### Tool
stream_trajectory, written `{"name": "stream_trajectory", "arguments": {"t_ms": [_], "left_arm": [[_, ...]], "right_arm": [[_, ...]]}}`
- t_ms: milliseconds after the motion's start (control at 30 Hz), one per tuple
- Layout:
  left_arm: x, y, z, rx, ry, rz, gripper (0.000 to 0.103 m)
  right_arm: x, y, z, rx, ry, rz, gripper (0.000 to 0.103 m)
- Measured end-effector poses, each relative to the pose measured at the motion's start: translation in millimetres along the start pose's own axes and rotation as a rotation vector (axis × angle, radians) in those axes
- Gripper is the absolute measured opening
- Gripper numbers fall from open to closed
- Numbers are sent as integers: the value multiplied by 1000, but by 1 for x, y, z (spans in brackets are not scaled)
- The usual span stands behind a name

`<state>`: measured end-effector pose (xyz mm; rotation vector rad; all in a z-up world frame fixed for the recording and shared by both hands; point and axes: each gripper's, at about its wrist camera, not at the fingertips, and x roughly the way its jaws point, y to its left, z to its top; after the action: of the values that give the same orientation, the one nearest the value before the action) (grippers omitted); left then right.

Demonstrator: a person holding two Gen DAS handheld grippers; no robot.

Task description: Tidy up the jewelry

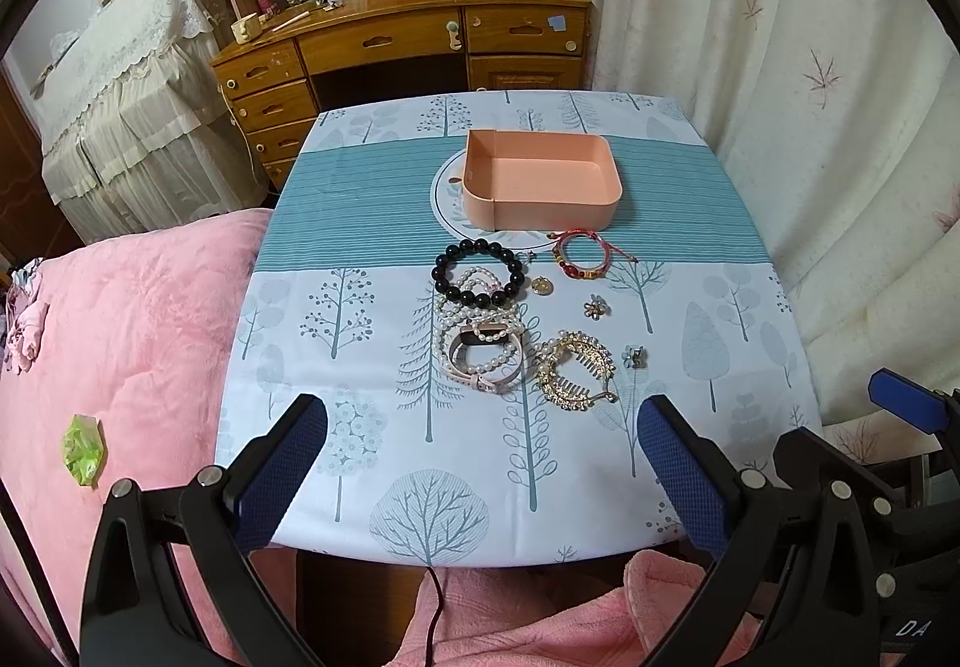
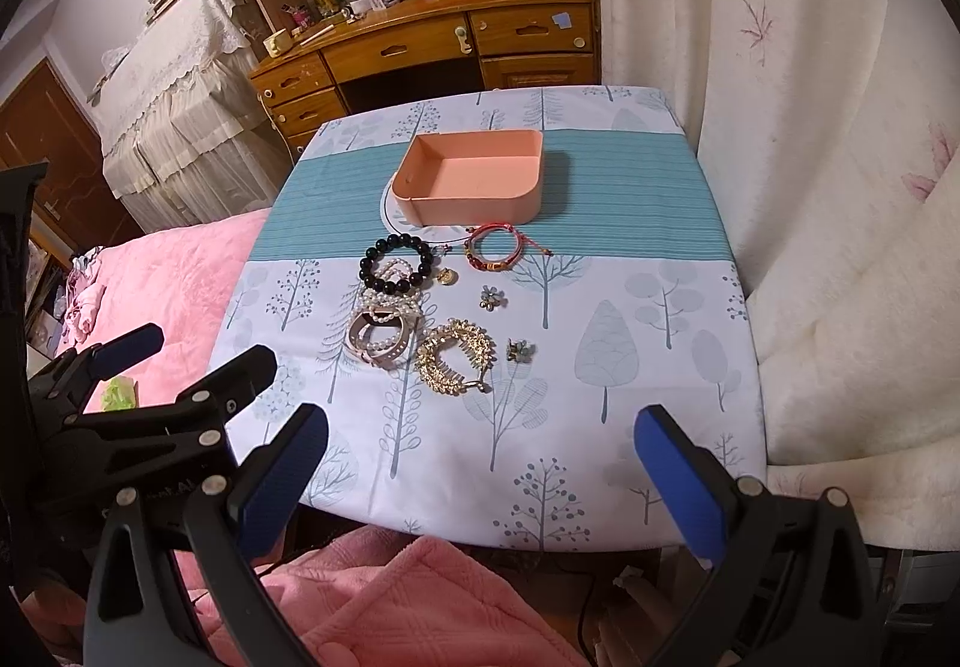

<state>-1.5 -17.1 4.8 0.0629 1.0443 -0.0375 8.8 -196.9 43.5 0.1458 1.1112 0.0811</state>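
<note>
An empty pink box (image 1: 540, 181) (image 2: 474, 184) stands at the table's far middle. In front of it lie a black bead bracelet (image 1: 480, 272) (image 2: 396, 262), a red string bracelet (image 1: 585, 254) (image 2: 495, 250), pearl strands with a pink watch (image 1: 480, 346) (image 2: 384, 334), a gold hair comb (image 1: 576, 370) (image 2: 456, 358), a gold pendant (image 1: 542, 284) (image 2: 446, 278) and two small flower pieces (image 1: 596, 307) (image 1: 634, 356). My left gripper (image 1: 480, 415) is open and empty above the near table edge. My right gripper (image 2: 480, 427) is open and empty, also near the front edge.
The table has a tree-print cloth (image 1: 360, 319). A pink blanket (image 1: 120, 337) lies at the left, white curtains (image 1: 810, 126) at the right, a wooden desk (image 1: 408, 48) behind. The other gripper shows at each view's edge (image 1: 900, 397) (image 2: 129, 343).
</note>
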Motion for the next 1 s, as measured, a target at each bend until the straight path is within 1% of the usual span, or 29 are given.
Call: {"name": "stream_trajectory", "arguments": {"t_ms": [1000], "left_arm": [[-1,-1,0,-1,-4,0,102]], "right_arm": [[1,-1,1,3,4,3,102]]}}
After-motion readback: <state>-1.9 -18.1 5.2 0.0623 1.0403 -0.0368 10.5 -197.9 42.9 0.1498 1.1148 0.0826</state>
